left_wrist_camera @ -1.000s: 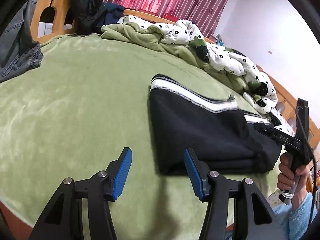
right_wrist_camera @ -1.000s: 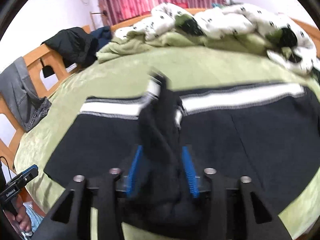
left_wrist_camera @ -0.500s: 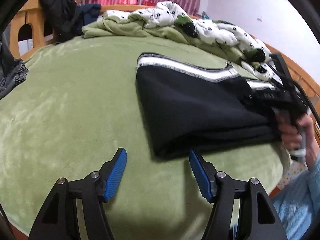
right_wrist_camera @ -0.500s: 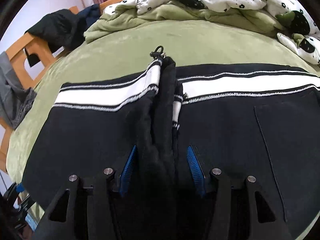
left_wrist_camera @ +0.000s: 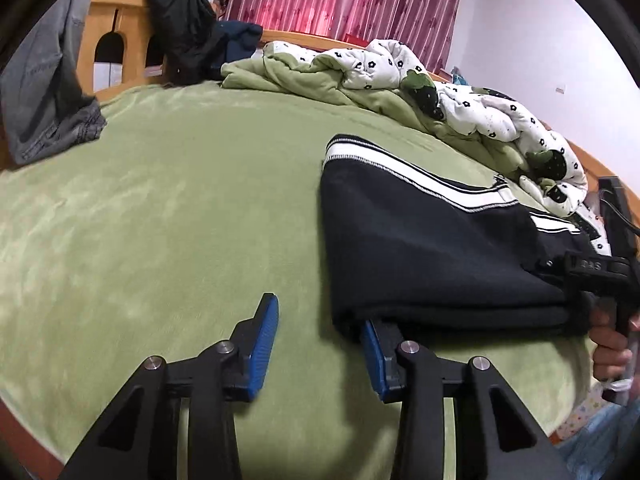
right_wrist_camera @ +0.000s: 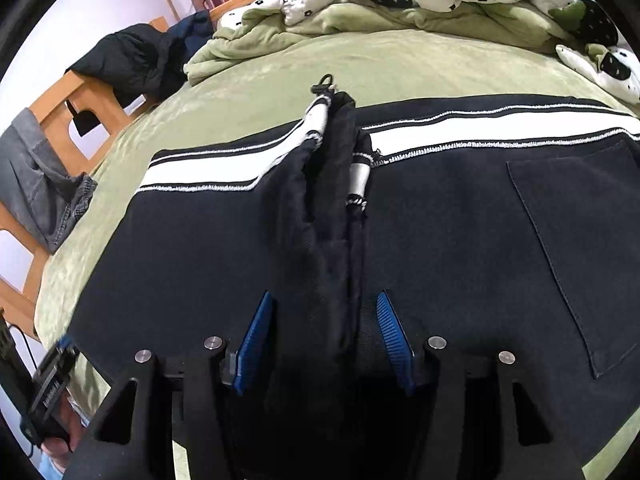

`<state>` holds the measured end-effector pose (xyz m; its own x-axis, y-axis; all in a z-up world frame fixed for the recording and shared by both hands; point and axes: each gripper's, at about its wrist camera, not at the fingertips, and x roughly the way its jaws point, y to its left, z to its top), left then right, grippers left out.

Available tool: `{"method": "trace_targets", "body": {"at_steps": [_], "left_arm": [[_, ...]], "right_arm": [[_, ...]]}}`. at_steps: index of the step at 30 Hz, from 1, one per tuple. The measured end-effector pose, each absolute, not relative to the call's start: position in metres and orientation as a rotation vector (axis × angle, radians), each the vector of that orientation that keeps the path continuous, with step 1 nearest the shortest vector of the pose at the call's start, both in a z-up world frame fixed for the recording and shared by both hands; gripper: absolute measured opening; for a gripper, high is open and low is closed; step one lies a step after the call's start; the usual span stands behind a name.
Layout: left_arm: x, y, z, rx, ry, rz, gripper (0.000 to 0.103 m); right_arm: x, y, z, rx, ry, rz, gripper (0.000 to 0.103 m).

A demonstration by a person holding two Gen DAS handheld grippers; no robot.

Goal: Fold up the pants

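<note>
Black pants [left_wrist_camera: 420,240] with a white striped waistband lie folded on the green blanket [left_wrist_camera: 160,220]. My left gripper [left_wrist_camera: 320,344] sits low at their near left corner. Its jaws are closing but stand apart; the right finger [left_wrist_camera: 374,356] is tucked under the pants' edge, and the left finger [left_wrist_camera: 264,336] rests over bare blanket. In the right wrist view the pants [right_wrist_camera: 200,260] fill the frame. My right gripper [right_wrist_camera: 324,336] holds a raised ridge of black fabric [right_wrist_camera: 336,220] between its blue pads, the jaws easing slightly wider. The right gripper's body [left_wrist_camera: 600,276] also shows in the left wrist view, held by a hand.
A rumpled green and white flowered duvet [left_wrist_camera: 400,68] lies along the far side of the bed. Grey jeans [left_wrist_camera: 44,100] and a black jacket [left_wrist_camera: 176,28] hang on the wooden bed frame [left_wrist_camera: 116,20] at the left. Open blanket stretches left of the pants.
My left gripper has come down to the pants' near corner and its jaws have narrowed. The right gripper has sunk lower onto the pants with the fabric ridge still between its pads.
</note>
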<state>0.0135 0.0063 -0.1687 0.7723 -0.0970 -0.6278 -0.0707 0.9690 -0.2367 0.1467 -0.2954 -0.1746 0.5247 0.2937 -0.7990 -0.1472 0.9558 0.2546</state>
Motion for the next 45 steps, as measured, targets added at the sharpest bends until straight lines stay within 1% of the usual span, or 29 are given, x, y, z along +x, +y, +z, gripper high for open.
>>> {"method": "trace_targets", "body": {"at_steps": [7, 8, 9, 10, 12, 15, 17, 18, 19, 20, 21, 23, 25, 26, 27, 29, 31, 32, 33, 34, 38, 40, 41, 42, 43, 45], "left_arm": [[-0.002, 0.017, -0.161, -0.323, 0.717, 0.001, 0.038], [-0.004, 0.02, -0.159, -0.341, 0.715, -0.001, 0.038], [-0.005, 0.023, -0.156, -0.363, 0.709, -0.003, 0.037], [-0.004, 0.027, -0.152, -0.393, 0.696, -0.007, 0.037], [0.006, 0.028, -0.144, -0.418, 0.688, -0.03, 0.037], [0.029, 0.018, -0.132, -0.416, 0.69, -0.112, 0.037], [0.041, 0.008, -0.128, -0.382, 0.689, -0.124, 0.038], [0.049, 0.001, -0.13, -0.361, 0.701, -0.124, 0.043], [0.053, -0.004, -0.134, -0.352, 0.723, -0.122, 0.045], [0.056, -0.008, -0.14, -0.351, 0.753, -0.124, 0.049], [0.061, -0.013, -0.15, -0.34, 0.806, -0.121, 0.051], [0.059, -0.018, -0.161, -0.292, 0.819, -0.082, 0.051], [0.049, -0.024, -0.161, -0.244, 0.794, -0.073, 0.053], [0.047, -0.024, -0.16, -0.245, 0.798, -0.076, 0.053], [0.045, -0.022, -0.158, -0.256, 0.802, -0.083, 0.053], [0.038, -0.015, -0.152, -0.297, 0.818, -0.104, 0.053], [0.032, -0.007, -0.148, -0.347, 0.833, -0.128, 0.053], [0.03, -0.004, -0.148, -0.363, 0.836, -0.131, 0.053], [0.027, -0.002, -0.147, -0.375, 0.838, -0.132, 0.053], [0.026, -0.001, -0.147, -0.377, 0.839, -0.13, 0.053], [0.029, -0.01, -0.134, -0.358, 0.797, -0.137, 0.053], [0.037, -0.02, -0.129, -0.329, 0.77, -0.134, 0.057], [0.041, -0.025, -0.131, -0.311, 0.774, -0.119, 0.057], [0.045, -0.028, -0.135, -0.296, 0.789, -0.103, 0.057], [0.049, -0.032, -0.143, -0.289, 0.824, -0.089, 0.057], [0.049, -0.035, -0.158, -0.288, 0.877, -0.073, 0.057]], "right_arm": [[0.146, -0.294, -0.176, 0.147, 0.966, 0.256, 0.055], [0.145, -0.293, -0.176, 0.138, 0.958, 0.255, 0.052], [0.144, -0.293, -0.176, 0.133, 0.956, 0.261, 0.041], [0.143, -0.291, -0.177, 0.121, 0.957, 0.273, 0.034], [0.139, -0.291, -0.173, 0.101, 0.935, 0.266, 0.022], [0.136, -0.304, -0.166, 0.18, 0.912, 0.289, 0.018], [0.136, -0.311, -0.171, 0.237, 0.936, 0.285, 0.018], [0.137, -0.31, -0.175, 0.232, 0.954, 0.278, 0.021], [0.138, -0.31, -0.182, 0.234, 0.972, 0.283, 0.023], [0.137, -0.309, -0.183, 0.239, 0.965, 0.291, 0.029], [0.137, -0.308, -0.183, 0.248, 0.954, 0.311, 0.036], [0.138, -0.3, -0.183, 0.218, 0.945, 0.3, 0.039], [0.139, -0.292, -0.181, 0.161, 0.92, 0.273, 0.027], [0.138, -0.289, -0.176, 0.136, 0.89, 0.257, 0.018], [0.135, -0.292, -0.167, 0.139, 0.848, 0.248, 0.016], [0.131, -0.301, -0.15, 0.16, 0.787, 0.276, 0.015], [0.135, -0.302, -0.153, 0.14, 0.818, 0.263, 0.015], [0.14, -0.302, -0.164, 0.13, 0.869, 0.245, 0.016], [0.146, -0.302, -0.177, 0.132, 0.929, 0.229, 0.021], [0.147, -0.305, -0.184, 0.146, 0.943, 0.227, 0.022], [0.132, -0.313, -0.161, 0.149, 0.913, 0.186, 0.025], [0.114, -0.317, -0.151, 0.159, 0.859, 0.178, 0.027], [0.106, -0.319, -0.15, 0.158, 0.852, 0.175, 0.033], [0.102, -0.319, -0.151, 0.151, 0.858, 0.174, 0.036], [0.093, -0.32, -0.157, 0.121, 0.889, 0.151, 0.036], [0.081, -0.322, -0.165, 0.116, 0.912, 0.156, 0.043]]}}
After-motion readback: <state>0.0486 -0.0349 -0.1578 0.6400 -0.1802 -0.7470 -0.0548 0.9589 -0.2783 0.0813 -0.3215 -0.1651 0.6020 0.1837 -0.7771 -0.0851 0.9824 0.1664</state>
